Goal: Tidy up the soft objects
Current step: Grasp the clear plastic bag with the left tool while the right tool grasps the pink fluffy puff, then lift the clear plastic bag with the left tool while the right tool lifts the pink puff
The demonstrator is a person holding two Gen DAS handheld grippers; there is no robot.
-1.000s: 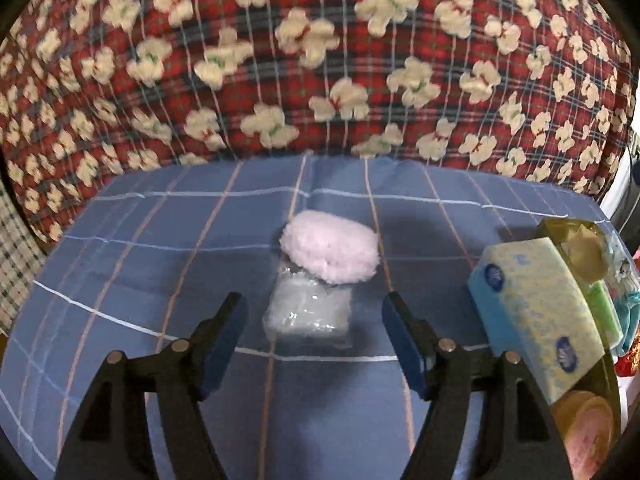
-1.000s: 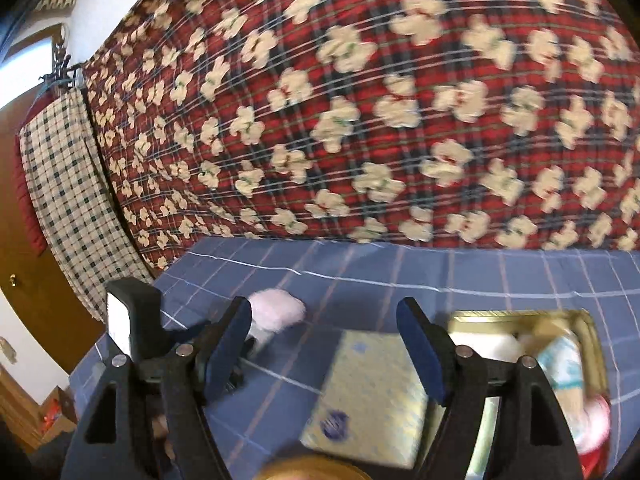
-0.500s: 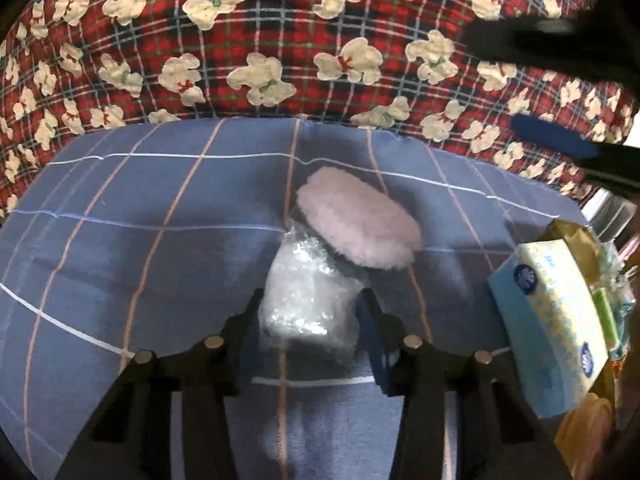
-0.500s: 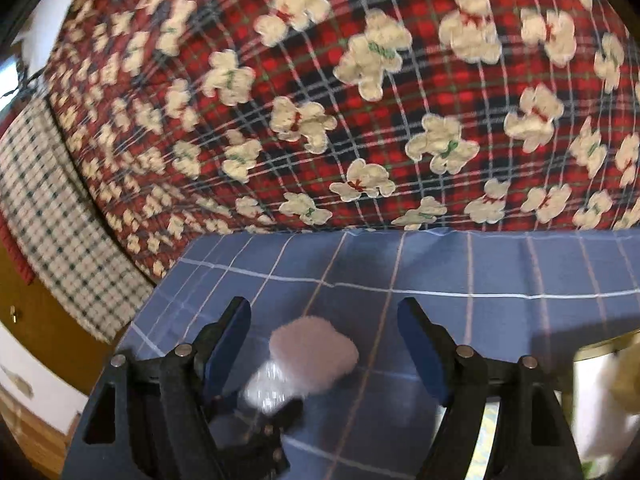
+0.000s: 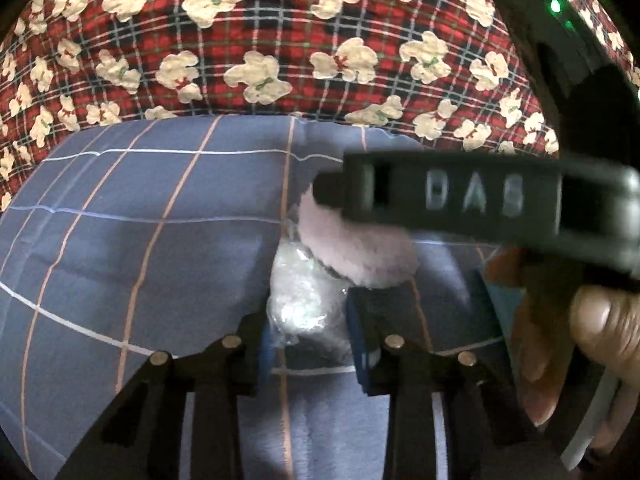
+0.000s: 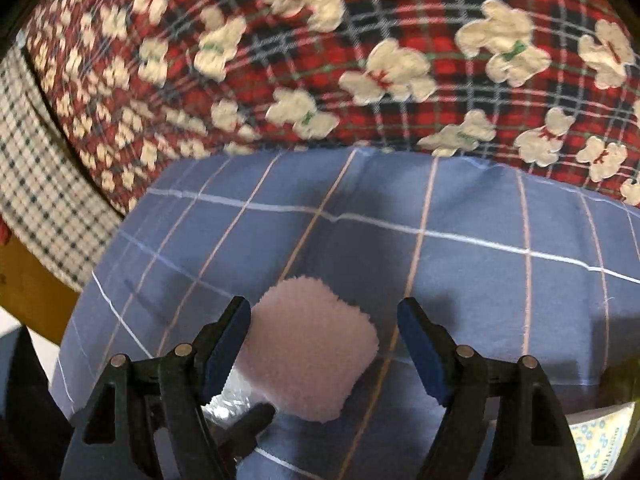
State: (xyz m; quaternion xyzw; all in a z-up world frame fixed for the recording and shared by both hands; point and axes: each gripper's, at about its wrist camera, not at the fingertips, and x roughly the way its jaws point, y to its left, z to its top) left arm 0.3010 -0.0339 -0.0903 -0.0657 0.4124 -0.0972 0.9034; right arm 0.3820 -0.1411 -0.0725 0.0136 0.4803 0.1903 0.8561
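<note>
A red plaid blanket point(image 6: 360, 60) printed with cream bears fills the background from 9 to 3 o'clock, and below it lies a blue checked sheet point(image 5: 140, 240). On the sheet rests a fluffy pink pad point(image 6: 308, 356), overlapping a crinkly clear plastic packet point(image 5: 304, 300) at its 7 o'clock. The left gripper point(image 5: 312, 340) has just been closing and now pinches the packet. The right gripper point(image 6: 324, 332) hangs spread around the pink pad (its left pad just beside it).

fuzzy pink pad point(image 6: 310, 354), crinkly glossy plastic bag point(image 5: 306, 304), matt cloth sheet point(image 6: 480, 280)
</note>
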